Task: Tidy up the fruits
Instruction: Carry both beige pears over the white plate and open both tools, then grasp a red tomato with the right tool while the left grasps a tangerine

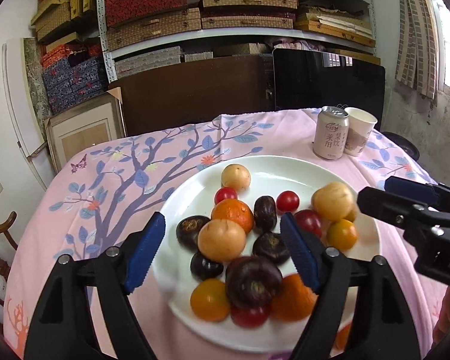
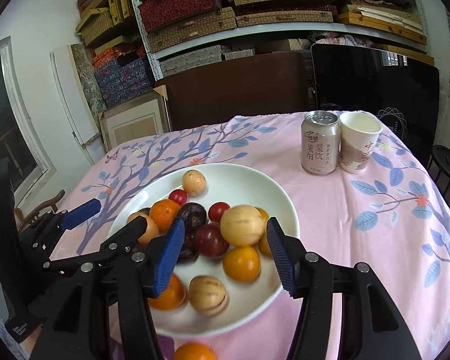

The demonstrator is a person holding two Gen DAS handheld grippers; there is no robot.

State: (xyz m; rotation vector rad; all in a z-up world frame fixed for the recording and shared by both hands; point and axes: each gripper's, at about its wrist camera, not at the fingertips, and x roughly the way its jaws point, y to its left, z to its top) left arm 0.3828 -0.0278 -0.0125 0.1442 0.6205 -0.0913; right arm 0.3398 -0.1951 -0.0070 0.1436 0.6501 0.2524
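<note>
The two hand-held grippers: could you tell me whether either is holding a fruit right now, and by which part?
Neither. The left hand-held gripper and right hand-held gripper are both open above the plate, gripping nothing.

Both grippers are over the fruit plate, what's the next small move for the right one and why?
Probably lower the right gripper a little and close on the pale tan fruit. Its jaws stand open with that fruit between the blue tips, riding high on the pile on the white plate, so nothing blocks it. The left gripper is also open over the dark fruits, holding nothing.
</note>
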